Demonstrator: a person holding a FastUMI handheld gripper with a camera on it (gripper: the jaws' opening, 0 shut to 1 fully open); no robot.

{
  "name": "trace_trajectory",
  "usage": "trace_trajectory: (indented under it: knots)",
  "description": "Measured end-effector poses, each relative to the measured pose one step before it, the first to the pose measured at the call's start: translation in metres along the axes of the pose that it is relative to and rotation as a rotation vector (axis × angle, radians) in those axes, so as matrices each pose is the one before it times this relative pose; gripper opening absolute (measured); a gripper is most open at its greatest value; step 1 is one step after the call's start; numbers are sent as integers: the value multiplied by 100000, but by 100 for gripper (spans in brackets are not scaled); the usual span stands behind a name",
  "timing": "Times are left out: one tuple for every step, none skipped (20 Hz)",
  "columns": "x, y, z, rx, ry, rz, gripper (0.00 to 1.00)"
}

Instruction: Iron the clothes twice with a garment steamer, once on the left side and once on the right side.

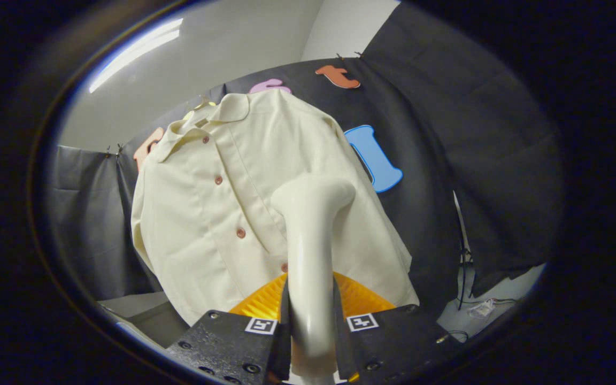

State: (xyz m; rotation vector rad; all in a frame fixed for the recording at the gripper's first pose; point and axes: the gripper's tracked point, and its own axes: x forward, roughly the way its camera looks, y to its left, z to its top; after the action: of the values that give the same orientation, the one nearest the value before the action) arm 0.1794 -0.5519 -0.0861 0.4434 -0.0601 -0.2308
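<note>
A cream short-sleeved shirt [217, 214] with brown buttons hangs on a hanger against the booth's black cloth wall. My gripper [310, 326] is shut on the white handle of the garment steamer [310, 240], both fingers pressing its sides. The steamer rises between the fingers, and its head [318, 192] sits in front of the shirt's right half, just right of the button placket. I cannot tell whether the head touches the fabric. An orange ribbed part [265, 302] of the steamer shows behind the fingers.
The black cloth wall [447, 160] surrounds the shirt on both sides. Thin cables [466, 278] hang down beside the wall to the right, above a light floor with a small cable bundle [482, 307].
</note>
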Motion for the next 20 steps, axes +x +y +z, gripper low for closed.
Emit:
trace_trajectory:
  knots:
    - [-325, -448, -647, 548, 519, -316, 33]
    - [-267, -451, -506, 916, 611, -337, 33]
    - [-277, -476, -565, 589, 382, -363, 33]
    - [-176, -384, -555, 439, 587, -421, 33]
    - [-221, -279, -592, 460, 522, -339, 33]
    - [-164, -195, -573, 313, 724, -298, 33]
    - [-297, -374, -646, -128, 775, -303, 33]
    - [-94, -484, -714, -53, 719, -445, 33]
    - [-262, -240, -618, 907, 682, -425, 33]
    - [-271, -327, -681, 969, 960, -337, 33]
    - [-285, -440, -624, 480, 391, -646, 33]
    - [-162, -394, -826, 331, 1078, -640, 33]
    - [-252, -442, -696, 565, 712, -669, 33]
    - [-316, -427, -673, 808, 754, -682, 33]
    - [-280, -377, -669, 710, 777, -700, 33]
    - [-270, -393, -643, 795, 810, -695, 33]
    - [-230, -407, -727, 1047, 627, -608, 33]
    - [-167, -207, -567, 934, 674, -462, 33]
    - [-203, -215, -619, 320, 499, -468, 33]
    - [-142, -105, -791, 235, 967, -481, 33]
